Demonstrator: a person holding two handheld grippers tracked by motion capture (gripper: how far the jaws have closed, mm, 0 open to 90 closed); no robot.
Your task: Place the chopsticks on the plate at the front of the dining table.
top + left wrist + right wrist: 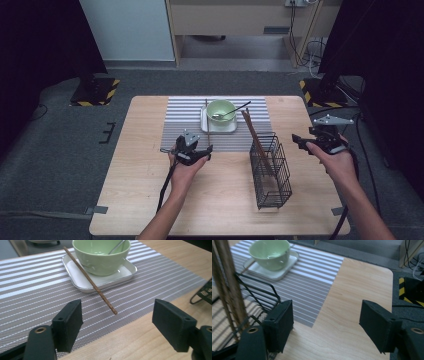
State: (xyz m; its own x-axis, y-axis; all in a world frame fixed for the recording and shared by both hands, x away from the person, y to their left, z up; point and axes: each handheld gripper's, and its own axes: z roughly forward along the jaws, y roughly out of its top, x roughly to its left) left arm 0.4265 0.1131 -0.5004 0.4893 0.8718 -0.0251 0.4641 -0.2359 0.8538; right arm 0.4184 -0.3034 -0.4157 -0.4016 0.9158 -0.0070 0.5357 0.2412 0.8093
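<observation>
Two hands come in over the wooden counter [150,200], each holding a gripper. The left gripper [192,150] hovers just at the near edge of the striped mat [185,125], at about seven o'clock from the green bowl [220,111]; its jaws stand well apart with nothing between them, and below and beyond them lies the near tip of a brown chopstick [91,282]. That chopstick rests slanted, its far part propped on the left rim of the white square tray [75,277] that carries the bowl, its near end reaching out over the mat toward the left gripper. A metal spoon [232,111] leans in the bowl with its handle pointing to about two o'clock. The right gripper [320,140] is held above the counter's right side, at three o'clock from the black wire basket [270,172], its jaws also wide open and empty, bare wood beneath them. The basket stands just off the mat's right near corner, and more brown chopsticks [255,142] lean in it, their tops tilted toward the bowl at about eleven o'clock.
</observation>
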